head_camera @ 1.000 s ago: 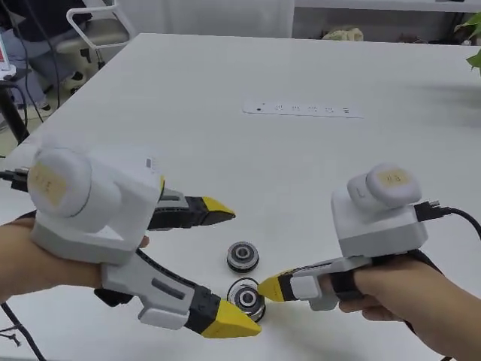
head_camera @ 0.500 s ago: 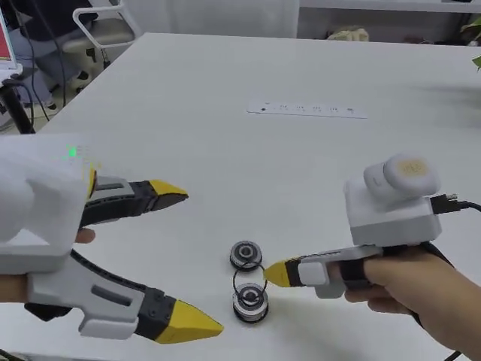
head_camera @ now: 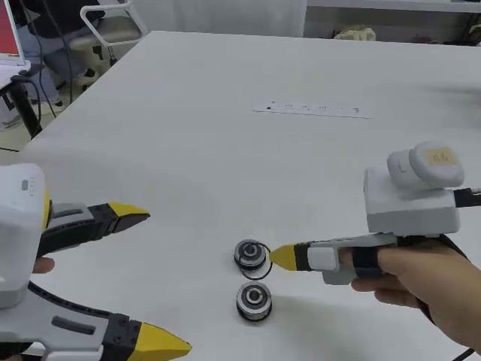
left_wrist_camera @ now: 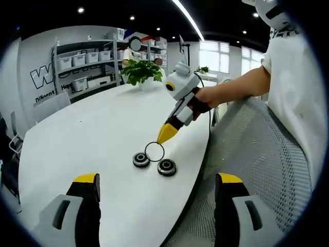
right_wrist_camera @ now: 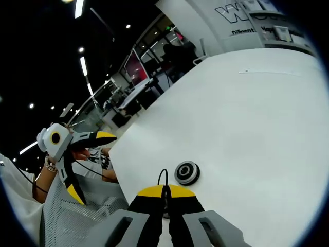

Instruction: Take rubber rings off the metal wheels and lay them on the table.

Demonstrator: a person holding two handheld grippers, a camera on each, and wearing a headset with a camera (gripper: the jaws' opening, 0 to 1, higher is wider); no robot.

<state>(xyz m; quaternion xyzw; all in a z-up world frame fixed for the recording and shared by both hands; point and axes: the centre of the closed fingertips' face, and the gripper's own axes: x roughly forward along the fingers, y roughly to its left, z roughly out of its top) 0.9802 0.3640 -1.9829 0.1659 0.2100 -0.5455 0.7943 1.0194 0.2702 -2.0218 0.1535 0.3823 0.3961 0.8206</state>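
White tabletop. Left tool, near left: jaws spread wide, empty. Right tool: jaws pinched on a thin black rubber ring, which hangs at its tip beside the far metal wheel. The near metal wheel lies just in front.

Your table is smooth, matt white. The two wheels gleam as bare metal; the thin ring looks like dull black rubber. Your left gripper and right gripper wear smooth white plastic shells.
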